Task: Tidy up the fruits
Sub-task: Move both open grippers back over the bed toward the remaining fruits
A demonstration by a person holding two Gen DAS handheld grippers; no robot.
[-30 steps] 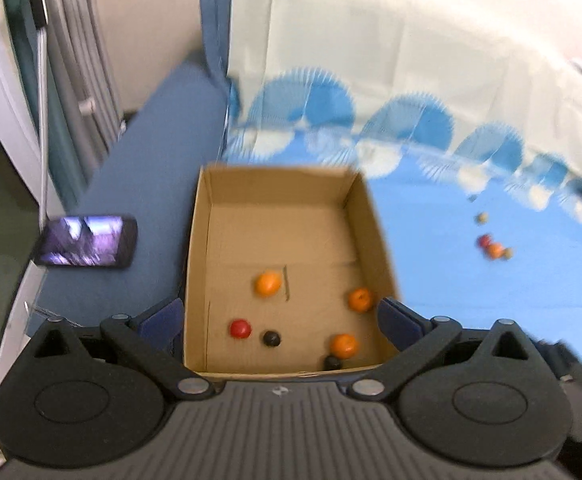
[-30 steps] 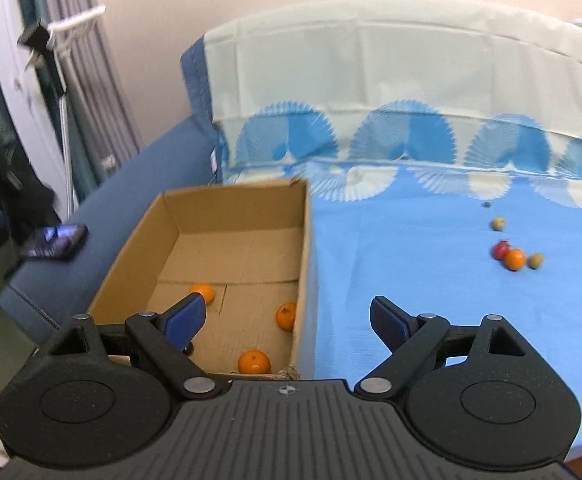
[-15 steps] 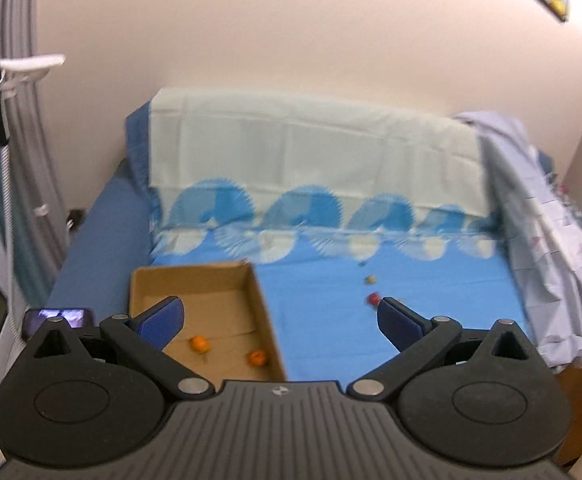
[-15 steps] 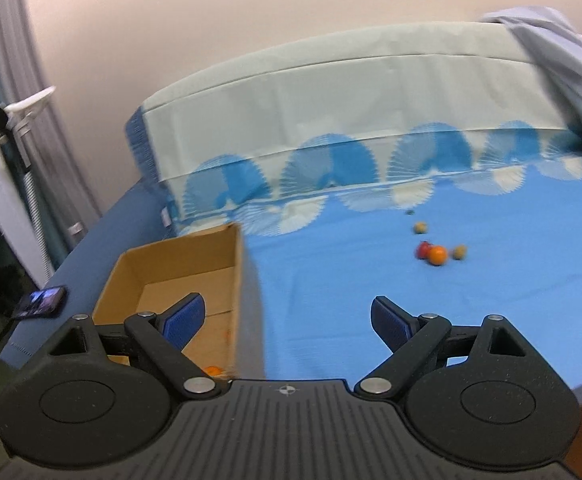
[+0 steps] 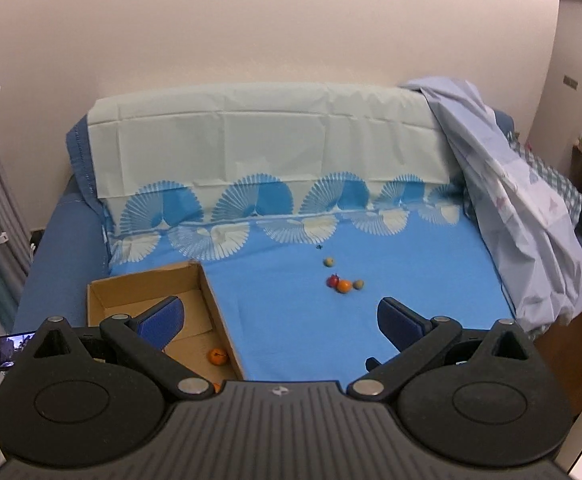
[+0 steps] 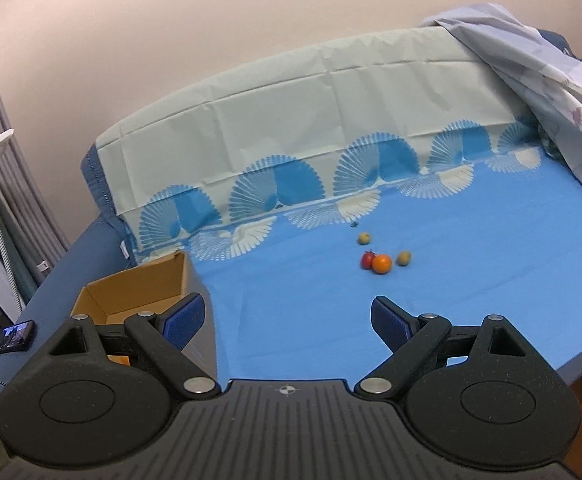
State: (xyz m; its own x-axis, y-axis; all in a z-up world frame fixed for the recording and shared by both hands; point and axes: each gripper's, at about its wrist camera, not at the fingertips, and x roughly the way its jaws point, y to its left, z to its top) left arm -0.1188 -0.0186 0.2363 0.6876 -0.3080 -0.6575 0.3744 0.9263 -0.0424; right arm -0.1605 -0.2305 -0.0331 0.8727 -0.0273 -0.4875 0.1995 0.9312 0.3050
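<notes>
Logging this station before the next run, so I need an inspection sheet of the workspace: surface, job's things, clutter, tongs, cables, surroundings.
Surface: sofa seat under a blue cloth, fan pattern at the back.
Job's things: cardboard box at the left with an orange fruit inside; loose on the cloth, an orange touching a red fruit, plus two small greenish fruits.
Clutter: phone on the sofa arm; pale sheet draped at the right.
Tongs: left tongs and right tongs open, empty.
Cables: nothing seen.
Surroundings: plain wall, curtain at left.
</notes>
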